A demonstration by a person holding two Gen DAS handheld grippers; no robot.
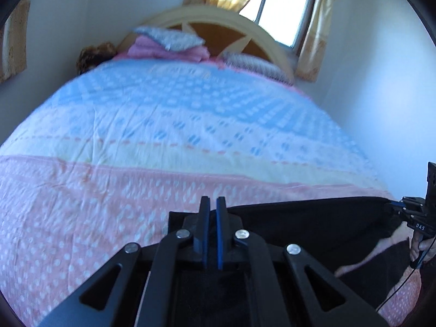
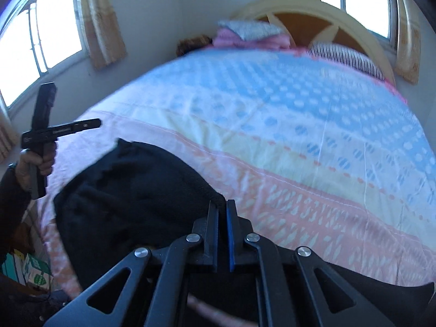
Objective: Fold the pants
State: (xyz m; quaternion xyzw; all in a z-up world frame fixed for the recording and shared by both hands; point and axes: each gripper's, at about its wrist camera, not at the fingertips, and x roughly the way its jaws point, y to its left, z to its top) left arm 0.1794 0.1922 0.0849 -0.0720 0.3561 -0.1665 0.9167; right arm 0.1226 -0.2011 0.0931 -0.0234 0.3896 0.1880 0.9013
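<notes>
Between both pinching grippers, left gripper (image 1: 213,204) and right gripper (image 2: 222,207): black pants (image 2: 130,190)

Both grippers are black, with blue pads (image 1: 220,234) inside the fingers and round silver screws (image 2: 142,252) on the linkage bars. The right gripper (image 1: 393,205) carries white letters and a thin black cable (image 1: 395,290). The sleeve (image 2: 11,190) is dark.

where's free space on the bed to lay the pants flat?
Free: the wide quilt stretch from the pants at the near edge up to the pillows, both sides. Crowded: the near edge, where the pants hang between the left gripper and right gripper, and the head end by the headboard.
</notes>
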